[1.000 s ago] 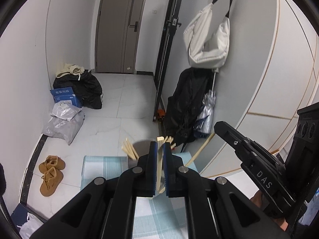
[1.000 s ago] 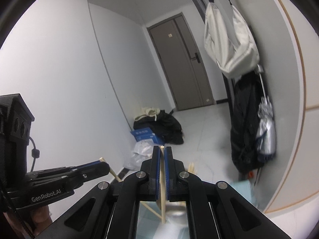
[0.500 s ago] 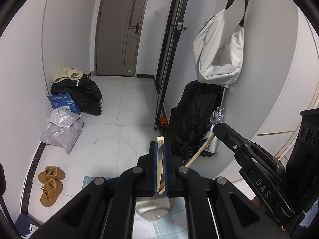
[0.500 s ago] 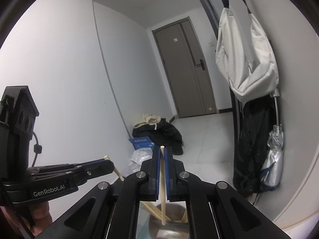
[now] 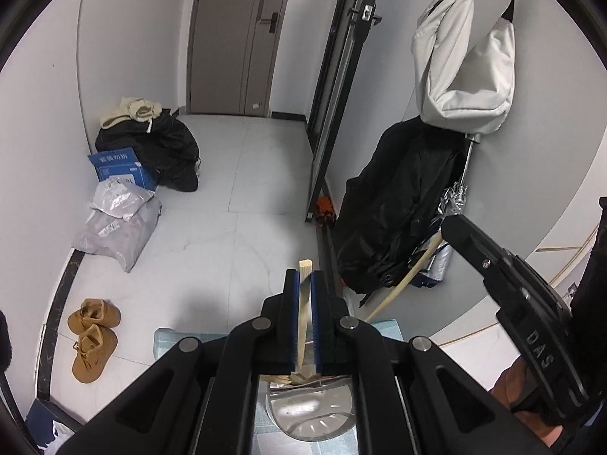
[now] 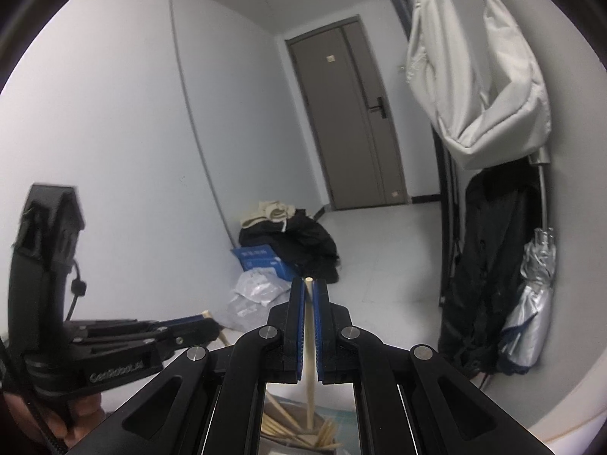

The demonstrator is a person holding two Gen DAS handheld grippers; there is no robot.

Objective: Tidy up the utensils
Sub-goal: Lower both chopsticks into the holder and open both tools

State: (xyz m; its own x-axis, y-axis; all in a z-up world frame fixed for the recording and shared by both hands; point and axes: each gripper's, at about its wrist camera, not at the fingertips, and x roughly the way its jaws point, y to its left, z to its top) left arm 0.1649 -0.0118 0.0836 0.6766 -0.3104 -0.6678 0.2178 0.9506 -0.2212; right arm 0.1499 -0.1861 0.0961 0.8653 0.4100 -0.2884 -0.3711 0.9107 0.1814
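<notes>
Currently each gripper is clamped on one wooden chopstick. The left gripper (image 5: 303, 284) is closed on a flat-ended chopstick (image 5: 303, 303), pinched between the blue pads (image 5: 290, 318), with its top sticking out past the fingertips. The right gripper (image 6: 310, 292) is closed on a round chopstick (image 6: 310, 341), whose lower end reaches down toward a metal holder (image 6: 296, 443). More chopsticks (image 6: 280, 426) are seen lying crossed and leaning inside that holder, near the bottom of the right wrist view. In the left wrist view the holder (image 5: 315, 413) sits on a pale blue checked cloth (image 5: 167, 341) directly below the jaws.

Handling notes, as judgement: the sticks are taken to be light, stiff and slim, with smooth sides, so twisting or sliding between the pads is likely if the pinch is off-centre. A hold nearer the upper third is advised, leaving the lower end free to be guided into the holder. Breakage is thought unlikely; snagging on the leaning sticks is the main risk.
</notes>
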